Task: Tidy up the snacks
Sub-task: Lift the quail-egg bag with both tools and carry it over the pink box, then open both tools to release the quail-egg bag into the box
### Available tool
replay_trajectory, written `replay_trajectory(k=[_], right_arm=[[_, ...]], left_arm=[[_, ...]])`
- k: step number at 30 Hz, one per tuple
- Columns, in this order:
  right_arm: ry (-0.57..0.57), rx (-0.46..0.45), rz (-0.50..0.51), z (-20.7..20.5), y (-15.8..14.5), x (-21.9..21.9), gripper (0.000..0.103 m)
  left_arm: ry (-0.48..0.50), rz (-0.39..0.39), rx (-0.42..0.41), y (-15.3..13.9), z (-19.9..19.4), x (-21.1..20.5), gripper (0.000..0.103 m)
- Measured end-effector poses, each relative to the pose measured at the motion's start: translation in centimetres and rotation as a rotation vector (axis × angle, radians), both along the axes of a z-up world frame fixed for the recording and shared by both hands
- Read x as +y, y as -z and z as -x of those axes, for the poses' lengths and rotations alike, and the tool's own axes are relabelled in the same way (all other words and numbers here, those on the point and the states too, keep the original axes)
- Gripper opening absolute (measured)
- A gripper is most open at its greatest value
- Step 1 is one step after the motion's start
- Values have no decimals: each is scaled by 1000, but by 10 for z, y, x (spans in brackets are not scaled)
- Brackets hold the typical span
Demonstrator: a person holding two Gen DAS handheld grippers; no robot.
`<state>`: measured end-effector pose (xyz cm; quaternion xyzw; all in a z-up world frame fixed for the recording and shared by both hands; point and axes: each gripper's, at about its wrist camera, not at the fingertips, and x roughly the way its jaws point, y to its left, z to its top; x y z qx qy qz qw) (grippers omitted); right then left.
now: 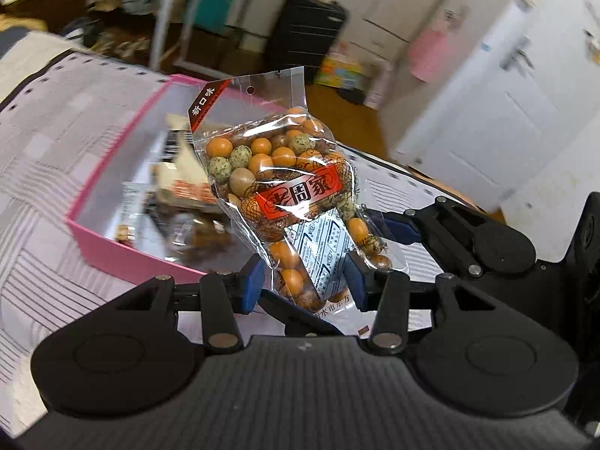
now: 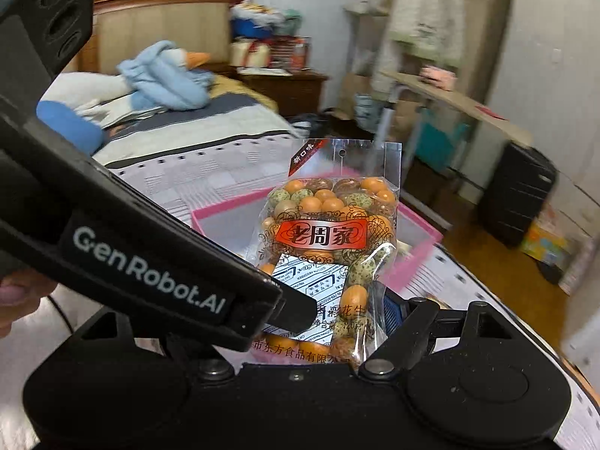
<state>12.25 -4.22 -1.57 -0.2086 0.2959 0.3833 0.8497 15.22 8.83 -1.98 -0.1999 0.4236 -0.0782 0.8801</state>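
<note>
A clear bag of orange and speckled coated peanuts [image 1: 288, 187] with a red label is held upright above the bed. My left gripper [image 1: 305, 285] is shut on the bag's lower end, blue pads on both sides. My right gripper [image 2: 337, 318] is also shut on the same bag [image 2: 330, 225] at its bottom; its left finger is hidden behind the left gripper's body [image 2: 150, 273], which crosses the right wrist view. A pink box [image 1: 112, 243] with several snack packets inside lies just behind the bag, also in the right wrist view [image 2: 420, 225].
The box rests on a bed with a grey patterned cover [image 1: 56, 150]. A blue and white plush duck [image 2: 165, 78] lies near the headboard. A black suitcase [image 2: 513, 191], a white frame table [image 1: 176, 18] and a white door [image 1: 487, 112] stand around the bed.
</note>
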Motion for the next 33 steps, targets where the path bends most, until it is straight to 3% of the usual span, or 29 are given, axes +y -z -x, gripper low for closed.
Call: replay_trajectory(k=[13, 19, 24, 33], right_arm=[[-216, 47, 81, -55, 44, 51, 86], [-287, 34, 133, -68, 61, 64, 92], [-212, 53, 128, -62, 52, 45, 94], [-45, 50, -14, -27, 17, -26, 94]], left_arm=[[-164, 80, 154, 60, -54, 56, 50], [-221, 43, 203, 75, -66, 65, 57], [-211, 50, 184, 71, -59, 65, 56], [-182, 16, 129, 49, -39, 55, 53]])
